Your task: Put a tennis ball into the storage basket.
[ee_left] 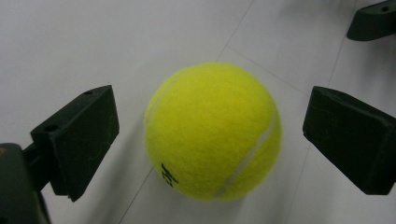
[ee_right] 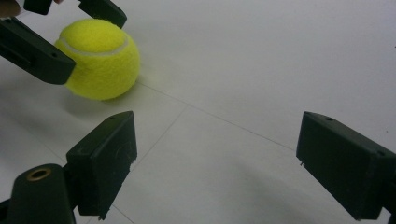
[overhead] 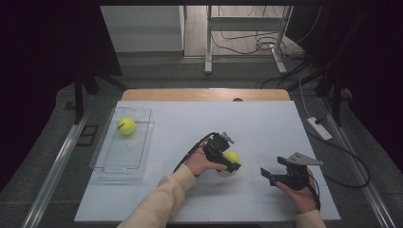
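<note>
- 2 tennis balls total: 1 on the table (overhead: 266, 118) near centre (overhead: 232, 156), 1 in a clear plastic tray (overhead: 142, 142) at the table's left, toward the tray's far end (overhead: 126, 126).
- 2 grippers, 1 per hand.
- Left gripper (overhead: 230, 160): fingers (ee_left: 79, 140) spread wide, one each side of the centre ball (ee_left: 212, 130), gaps both sides, not touching it. Ball rests on the table, black print low on its near face.
- Right gripper (overhead: 267, 175): fingers (ee_right: 105, 158) spread, nothing betw. them, just bare table; held well right of the ball, near the table's front edge.
- Right gripper view: same ball (ee_right: 100, 58) top left w/ left gripper's fingers on both sides of it.
- 1 tray, see-through, w/ rim handles.
- Surface: white table, faint seam lines, wood strip along the far edge.
- Room: dim, grey floor, metal rails both sides, desk legs + loose cables at the back, white power strip (overhead: 319, 128) on the floor at right.
</note>
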`<state>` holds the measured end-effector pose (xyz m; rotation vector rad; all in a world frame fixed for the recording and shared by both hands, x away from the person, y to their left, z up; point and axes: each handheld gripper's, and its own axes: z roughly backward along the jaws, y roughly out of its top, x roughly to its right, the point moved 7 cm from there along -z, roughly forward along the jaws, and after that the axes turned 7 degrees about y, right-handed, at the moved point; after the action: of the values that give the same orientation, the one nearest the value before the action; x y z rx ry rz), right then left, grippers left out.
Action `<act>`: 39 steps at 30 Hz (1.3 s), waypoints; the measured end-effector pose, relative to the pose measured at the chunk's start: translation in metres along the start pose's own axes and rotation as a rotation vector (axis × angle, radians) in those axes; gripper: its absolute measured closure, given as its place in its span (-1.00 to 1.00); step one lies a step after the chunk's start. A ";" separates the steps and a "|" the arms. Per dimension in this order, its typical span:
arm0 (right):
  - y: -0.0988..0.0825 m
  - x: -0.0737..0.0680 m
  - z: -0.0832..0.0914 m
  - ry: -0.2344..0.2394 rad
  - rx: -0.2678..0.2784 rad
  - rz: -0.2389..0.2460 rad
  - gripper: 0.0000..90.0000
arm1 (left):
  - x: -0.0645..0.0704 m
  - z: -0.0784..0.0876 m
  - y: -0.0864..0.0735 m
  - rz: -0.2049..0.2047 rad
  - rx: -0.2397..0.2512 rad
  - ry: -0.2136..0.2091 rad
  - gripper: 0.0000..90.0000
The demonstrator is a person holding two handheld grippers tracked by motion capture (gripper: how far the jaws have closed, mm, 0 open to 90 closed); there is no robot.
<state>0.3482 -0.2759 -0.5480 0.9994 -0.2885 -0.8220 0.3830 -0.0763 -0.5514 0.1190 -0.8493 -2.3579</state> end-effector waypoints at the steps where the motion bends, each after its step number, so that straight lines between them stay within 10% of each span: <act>1: 0.000 0.000 0.000 -0.001 -0.001 0.001 -0.73 | 0.000 -0.004 -0.001 -0.001 -0.006 0.002 -0.89; 9: 0.000 0.000 0.000 -0.001 -0.001 0.001 -0.73 | 0.000 -0.017 -0.005 -0.011 -0.038 0.011 -0.81; 14: 0.000 0.001 0.000 0.000 0.003 -0.002 -0.73 | 0.000 -0.018 -0.005 -0.003 -0.033 -0.002 -0.43; 39: 0.000 0.001 0.000 -0.002 0.004 -0.002 -0.73 | 0.006 0.004 0.001 -0.027 0.023 0.024 -0.41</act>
<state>0.3485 -0.2768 -0.5478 1.0029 -0.2909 -0.8240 0.3782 -0.0782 -0.5467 0.1686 -0.8689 -2.3678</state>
